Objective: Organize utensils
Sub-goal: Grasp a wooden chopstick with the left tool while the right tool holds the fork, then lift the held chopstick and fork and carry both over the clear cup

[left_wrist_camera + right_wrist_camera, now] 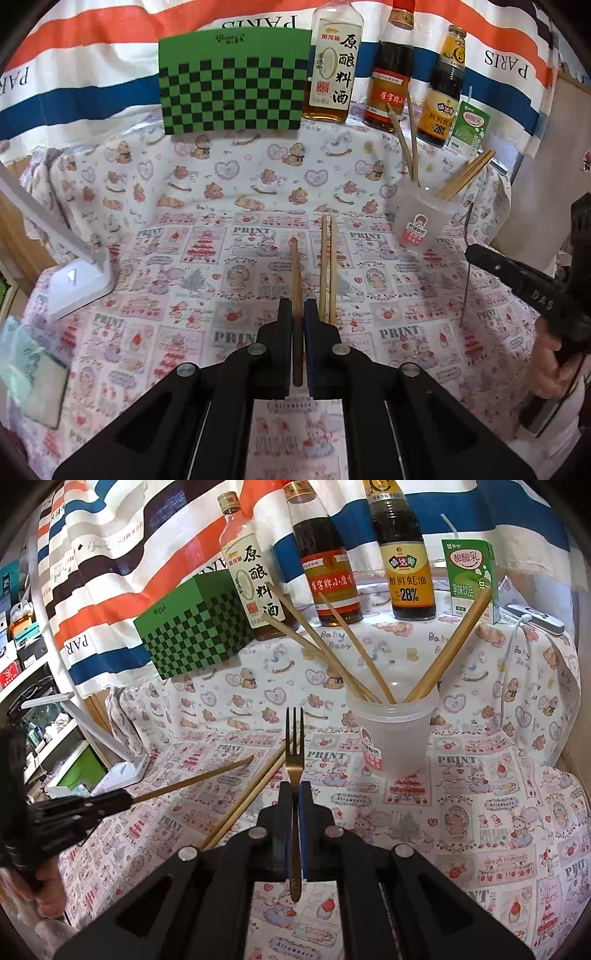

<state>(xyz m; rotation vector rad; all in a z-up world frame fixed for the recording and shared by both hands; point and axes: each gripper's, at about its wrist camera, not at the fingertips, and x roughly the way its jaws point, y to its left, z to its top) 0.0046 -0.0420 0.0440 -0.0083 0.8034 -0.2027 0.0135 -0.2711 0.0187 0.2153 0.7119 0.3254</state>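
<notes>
Left claw pinching chopstick, right claw pinching fork

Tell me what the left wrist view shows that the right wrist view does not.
Only the left wrist view shows the left gripper close up, shut on one chopstick. Only the right wrist view shows the right gripper close up, shut on a fork, plus a white cable. Both show the plastic cup holding chopsticks, two loose chopsticks on the cloth, three bottles, a green box and a lamp.
</notes>
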